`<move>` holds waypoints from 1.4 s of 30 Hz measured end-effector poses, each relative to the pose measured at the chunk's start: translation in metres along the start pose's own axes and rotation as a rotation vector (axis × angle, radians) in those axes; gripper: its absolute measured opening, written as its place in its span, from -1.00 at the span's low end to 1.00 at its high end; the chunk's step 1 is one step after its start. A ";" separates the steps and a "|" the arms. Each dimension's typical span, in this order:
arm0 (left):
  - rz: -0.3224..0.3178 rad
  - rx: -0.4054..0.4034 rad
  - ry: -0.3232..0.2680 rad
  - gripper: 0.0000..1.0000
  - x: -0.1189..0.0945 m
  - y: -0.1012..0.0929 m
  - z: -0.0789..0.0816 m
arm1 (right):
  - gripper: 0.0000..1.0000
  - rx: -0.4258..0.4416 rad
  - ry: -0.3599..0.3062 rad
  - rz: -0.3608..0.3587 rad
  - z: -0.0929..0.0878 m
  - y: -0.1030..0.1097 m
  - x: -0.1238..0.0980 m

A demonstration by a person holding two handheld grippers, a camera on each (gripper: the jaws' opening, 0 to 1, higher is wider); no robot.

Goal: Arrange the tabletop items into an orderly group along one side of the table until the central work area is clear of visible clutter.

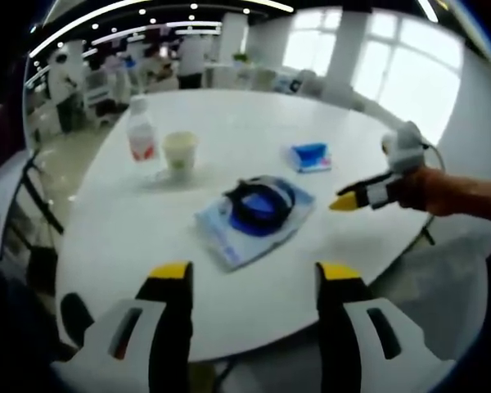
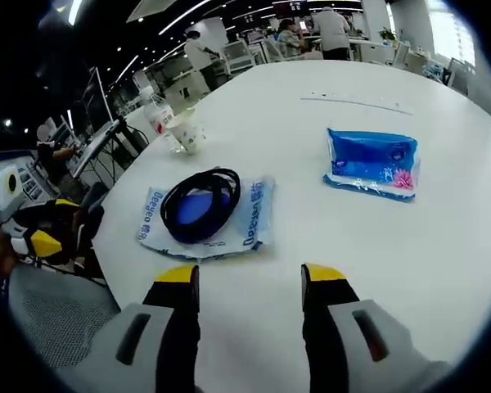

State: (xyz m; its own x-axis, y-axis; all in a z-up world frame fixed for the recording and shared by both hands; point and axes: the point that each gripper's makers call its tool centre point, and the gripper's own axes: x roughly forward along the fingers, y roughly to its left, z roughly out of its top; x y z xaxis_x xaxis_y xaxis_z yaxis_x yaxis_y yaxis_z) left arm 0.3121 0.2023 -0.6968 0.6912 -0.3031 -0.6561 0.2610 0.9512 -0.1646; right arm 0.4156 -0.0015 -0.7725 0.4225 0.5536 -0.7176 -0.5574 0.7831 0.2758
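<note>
White round table (image 2: 376,270): black cable coil (image 2: 200,203) is laid on a blue-white pouch (image 2: 254,214); left gripper (image 1: 254,272) and right gripper (image 2: 250,275) are held open, empty.

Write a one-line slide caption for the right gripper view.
Open tongs hover over a white table facing coiled black cable on a packet.

Blue packet (image 2: 371,163), white table (image 2: 442,246)

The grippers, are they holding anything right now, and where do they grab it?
Nothing is held. The left gripper and the right gripper are both open, with only bare table between their fingers. The black cable on its packet lies untouched.
</note>
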 end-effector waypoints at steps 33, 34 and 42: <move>-0.010 0.002 0.005 0.14 -0.001 -0.002 -0.002 | -0.21 -0.116 0.115 -0.005 0.038 0.035 0.089; -0.009 0.001 0.005 0.14 -0.001 -0.002 -0.002 | -0.22 -0.116 0.120 -0.013 0.038 0.032 0.092; -0.009 0.002 0.011 0.13 0.000 -0.002 -0.003 | -0.40 -0.109 0.130 -0.027 0.040 0.027 0.098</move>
State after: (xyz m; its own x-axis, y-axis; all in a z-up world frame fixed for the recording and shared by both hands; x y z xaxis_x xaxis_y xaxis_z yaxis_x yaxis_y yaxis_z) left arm 0.3098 0.2003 -0.6985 0.6813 -0.3107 -0.6628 0.2682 0.9484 -0.1688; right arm 0.4703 0.0848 -0.8097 0.3464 0.4863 -0.8022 -0.6243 0.7578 0.1898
